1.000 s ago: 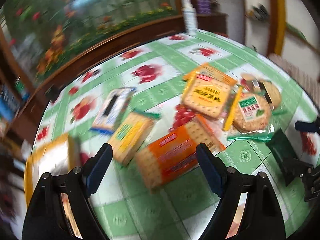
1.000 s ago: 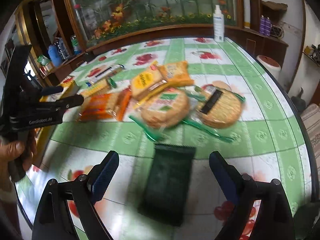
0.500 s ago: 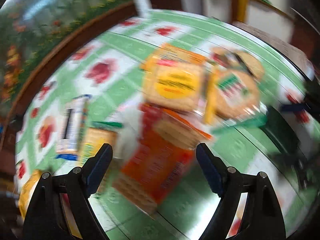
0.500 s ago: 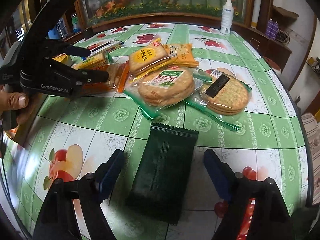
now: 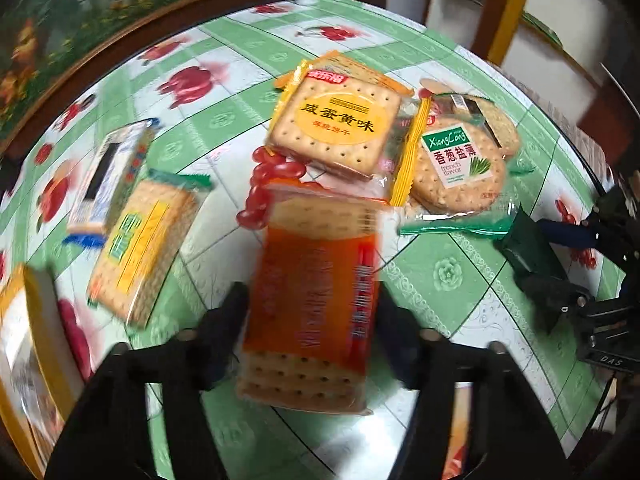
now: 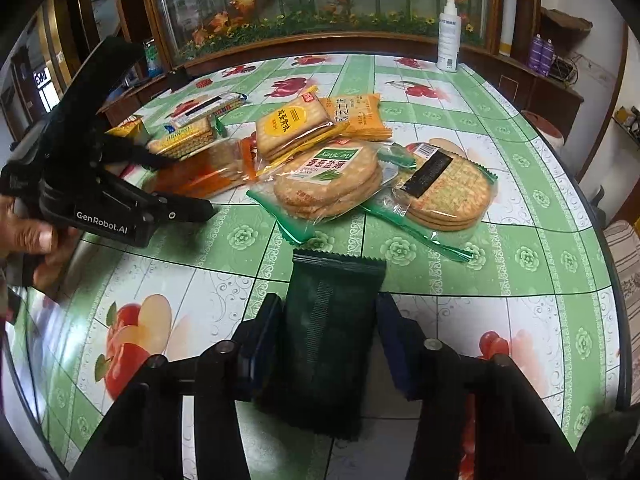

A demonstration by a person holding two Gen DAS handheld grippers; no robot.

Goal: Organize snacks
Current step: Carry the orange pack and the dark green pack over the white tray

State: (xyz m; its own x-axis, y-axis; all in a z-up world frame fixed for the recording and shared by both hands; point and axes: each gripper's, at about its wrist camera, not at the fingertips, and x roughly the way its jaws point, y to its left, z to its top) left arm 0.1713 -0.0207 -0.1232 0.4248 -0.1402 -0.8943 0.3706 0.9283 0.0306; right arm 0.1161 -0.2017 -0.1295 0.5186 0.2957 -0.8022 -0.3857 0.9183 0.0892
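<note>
Left wrist view: the left gripper (image 5: 312, 312) has its jaws narrowed against both long sides of an orange cracker packet (image 5: 312, 292), which lies lengthwise between them on the green, fruit-patterned tabletop (image 5: 448, 276). The packet is blurred, so whether it is lifted or flat cannot be told. Just beyond it lies a yellow-labelled square cracker packet (image 5: 340, 128), resting partly on a clear wrapper. To the right is a round French-flavour biscuit packet (image 5: 460, 164). To the left are a yellow and green cracker packet (image 5: 140, 244) and a blue and white packet (image 5: 108, 176). At the left edge stands a yellow box (image 5: 28, 344). To do this step well, the jaws probably need firm but gentle pressure, since crackers crush easily, and a level lift clear of the neighbouring wrapper.

Right wrist view: the right gripper (image 6: 324, 332) has its jaws close on either side of a dark green packet (image 6: 328, 332), which lies near the tabletop's front edge, apart from the main cluster. The pads look to be touching its sides, though a firm hold cannot be confirmed. A second round biscuit packet (image 6: 444, 192) and an orange-yellow packet (image 6: 360, 116) lie further back, and a white spray bottle (image 6: 448, 36) stands at the far edge. Gripping mid-length should keep the soft packet from sagging.
</note>
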